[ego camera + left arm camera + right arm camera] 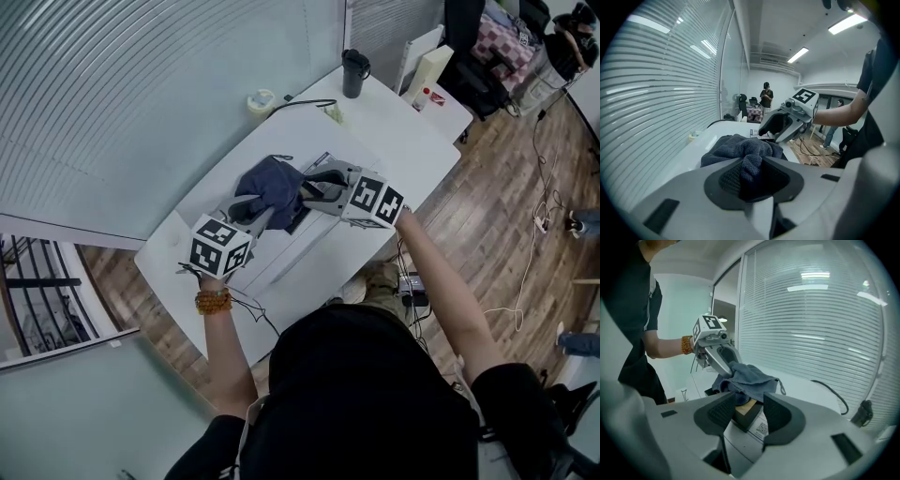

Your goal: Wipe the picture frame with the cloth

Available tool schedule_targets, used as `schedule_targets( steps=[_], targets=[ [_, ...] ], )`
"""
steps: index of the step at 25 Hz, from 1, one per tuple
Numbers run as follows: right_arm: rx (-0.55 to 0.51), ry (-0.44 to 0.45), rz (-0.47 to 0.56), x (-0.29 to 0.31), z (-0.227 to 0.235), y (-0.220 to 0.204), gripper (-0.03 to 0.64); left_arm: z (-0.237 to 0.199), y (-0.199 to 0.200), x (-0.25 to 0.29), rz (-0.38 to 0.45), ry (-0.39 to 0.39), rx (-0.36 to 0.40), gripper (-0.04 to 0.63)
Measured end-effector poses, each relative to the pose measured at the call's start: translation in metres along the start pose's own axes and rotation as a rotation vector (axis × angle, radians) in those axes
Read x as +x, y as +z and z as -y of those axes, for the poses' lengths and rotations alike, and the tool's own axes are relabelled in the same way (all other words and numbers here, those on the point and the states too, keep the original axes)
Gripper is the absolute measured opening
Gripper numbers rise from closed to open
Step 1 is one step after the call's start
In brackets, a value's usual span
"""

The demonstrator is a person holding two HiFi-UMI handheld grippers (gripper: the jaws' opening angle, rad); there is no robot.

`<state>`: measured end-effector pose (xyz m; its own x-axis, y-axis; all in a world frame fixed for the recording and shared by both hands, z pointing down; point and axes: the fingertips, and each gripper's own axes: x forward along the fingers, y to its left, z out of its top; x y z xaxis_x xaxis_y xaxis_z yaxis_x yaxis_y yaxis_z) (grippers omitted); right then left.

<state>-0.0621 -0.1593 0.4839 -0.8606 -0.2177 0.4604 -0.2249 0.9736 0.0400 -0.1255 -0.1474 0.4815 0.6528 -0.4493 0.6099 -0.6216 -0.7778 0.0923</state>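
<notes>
A dark blue-grey cloth [272, 181] lies bunched over the picture frame [298, 223] in the middle of the white table [309, 131]. My left gripper [265, 208] is shut on a fold of the cloth [740, 147], which fills the gap between its pads in the left gripper view. My right gripper [314, 190] comes in from the right. In the right gripper view its jaws hold a corner of the picture frame [746, 409], dark-edged with a wood-coloured face. The cloth [752, 376] hides most of the frame.
A black tumbler [354, 72], a roll of tape [260, 101] and a black cable [305, 103] sit at the table's far end, with a white box [427, 75] beyond. Wood floor lies to the right. A person [765, 97] stands far off.
</notes>
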Motion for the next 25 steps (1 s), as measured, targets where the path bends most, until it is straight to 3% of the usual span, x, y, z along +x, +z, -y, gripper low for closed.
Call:
schedule_targets(
  steps=[3,6,8,10,16,21,25],
  targets=[
    [-0.022,-0.016,0.051,-0.007,-0.006,0.002,0.175,0.006,-0.003,-0.002,-0.016,0.012,0.03,0.098],
    [-0.153,0.08,-0.014,-0.01,-0.037,-0.011,0.202,0.005,-0.003,0.0,-0.004,0.002,0.005,0.098],
    [-0.217,0.058,-0.068,-0.011,-0.042,-0.019,0.209,0.003,-0.003,0.0,-0.006,-0.003,-0.001,0.098],
    [-0.214,0.009,-0.093,-0.01,-0.035,-0.02,0.155,0.003,-0.003,0.0,-0.012,-0.001,0.006,0.098],
    [-0.17,0.009,-0.141,-0.009,-0.032,-0.02,0.158,0.024,-0.004,0.002,-0.029,-0.036,0.048,0.095],
    [-0.154,-0.003,-0.133,-0.008,-0.032,-0.019,0.16,0.048,-0.006,0.004,0.017,-0.087,0.016,0.094],
    [-0.158,0.0,-0.117,-0.009,-0.036,-0.022,0.163,0.054,-0.008,0.006,0.034,-0.058,0.01,0.094]
  ],
)
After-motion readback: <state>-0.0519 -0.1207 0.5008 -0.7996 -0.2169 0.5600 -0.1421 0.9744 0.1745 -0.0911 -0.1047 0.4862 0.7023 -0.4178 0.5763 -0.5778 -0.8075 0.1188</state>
